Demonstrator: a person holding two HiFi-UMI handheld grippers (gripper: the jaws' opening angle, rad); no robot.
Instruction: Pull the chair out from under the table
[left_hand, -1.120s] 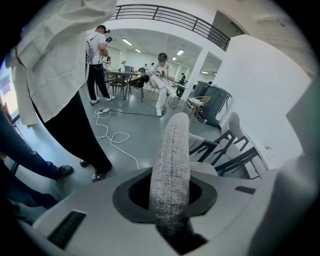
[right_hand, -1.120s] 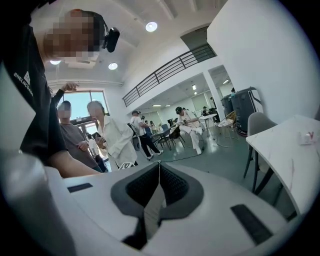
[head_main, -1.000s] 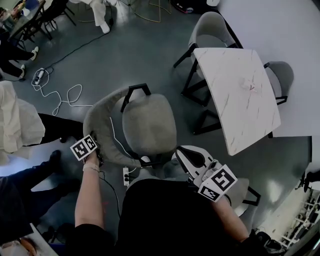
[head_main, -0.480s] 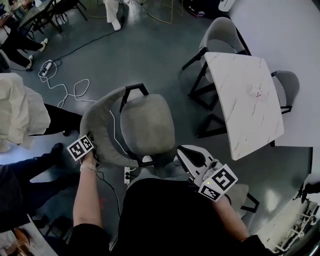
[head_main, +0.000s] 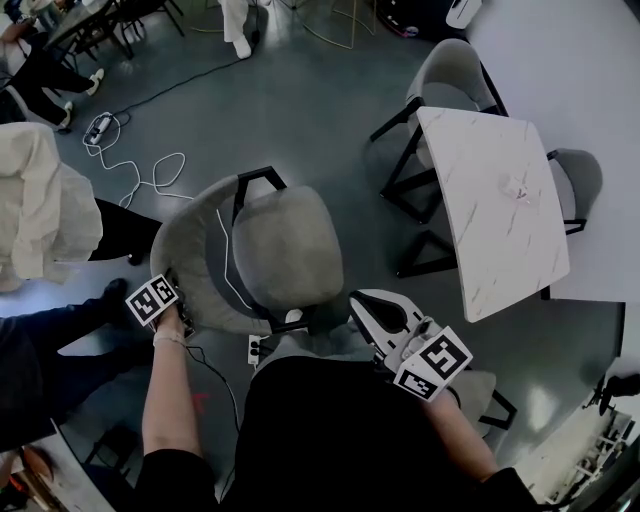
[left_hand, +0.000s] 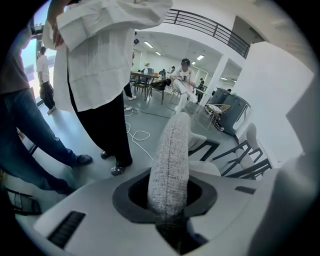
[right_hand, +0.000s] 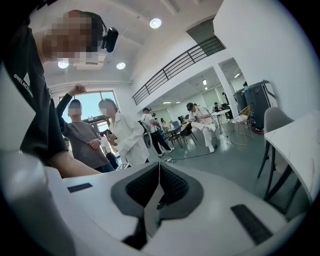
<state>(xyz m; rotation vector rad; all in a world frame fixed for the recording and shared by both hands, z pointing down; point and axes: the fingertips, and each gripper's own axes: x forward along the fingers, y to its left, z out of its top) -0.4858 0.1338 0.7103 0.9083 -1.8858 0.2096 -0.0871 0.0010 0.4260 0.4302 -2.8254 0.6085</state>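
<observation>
The grey upholstered chair (head_main: 287, 248) stands on the floor, well away from the white marble table (head_main: 497, 215). My left gripper (head_main: 183, 318) is shut on the top edge of the chair's curved backrest (head_main: 188, 248). In the left gripper view the fabric edge of the backrest (left_hand: 170, 160) is clamped between the jaws of the left gripper (left_hand: 167, 200). The right gripper (head_main: 372, 318) hangs in front of the person's body, beside the chair's seat, touching nothing. The right gripper (right_hand: 157, 187) has its pads together with nothing between them.
Two more grey chairs (head_main: 447, 72) (head_main: 580, 178) stand at the table's far end and right side. A white cable (head_main: 150, 175) loops over the floor, and a power strip (head_main: 254, 350) lies by the chair's legs. People stand close on the left (left_hand: 100, 90).
The left gripper has moved left with the backrest in its grip, and the chair has slid further from the table. The right gripper has hardly shifted.
</observation>
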